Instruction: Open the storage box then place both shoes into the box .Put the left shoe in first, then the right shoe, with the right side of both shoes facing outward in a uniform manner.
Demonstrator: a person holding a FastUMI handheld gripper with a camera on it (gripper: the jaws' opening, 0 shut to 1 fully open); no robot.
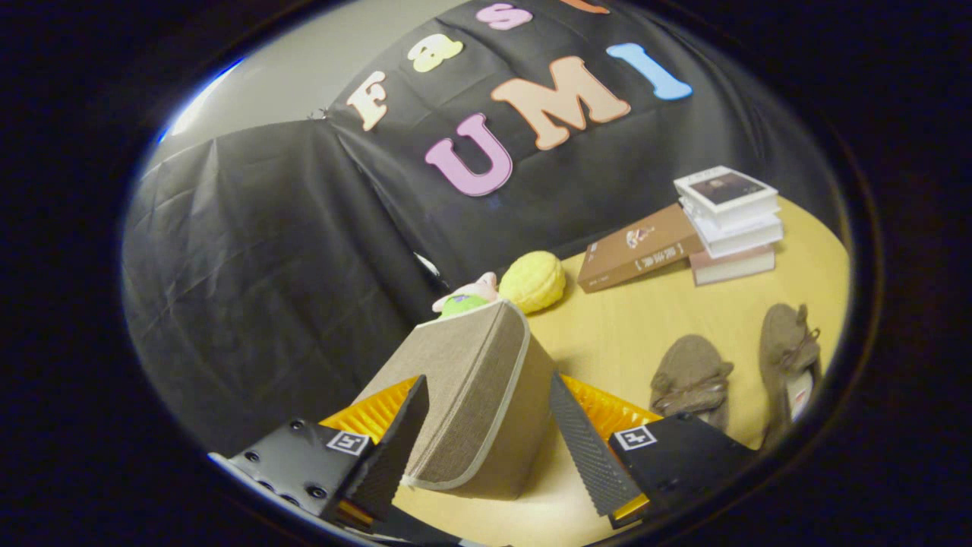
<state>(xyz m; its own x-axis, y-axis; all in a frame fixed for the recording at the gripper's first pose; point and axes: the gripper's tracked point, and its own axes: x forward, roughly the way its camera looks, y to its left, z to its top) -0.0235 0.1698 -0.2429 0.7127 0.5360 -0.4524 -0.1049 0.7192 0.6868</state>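
A beige fabric storage box point(474, 395) with pale piping stands on the wooden table point(645, 319), its lid down. My gripper point(487, 384) is open, and the box's near end sits between the two fingers. The left finger point(399, 441) lies close along the box's left face, while the right finger point(581, 441) stands beside its right face with a small gap. Two brown shoes lie to the right of the box, beyond the right finger: one shoe point(691, 380) nearer the box, the other shoe point(790, 353) further right.
Behind the box sit a pink and green soft toy point(465, 298) and a yellow lumpy ball point(531, 281). A brown book point(638, 254) leans against a stack of books point(733, 220) at the table's far side. Black cloth walls close off the back and left.
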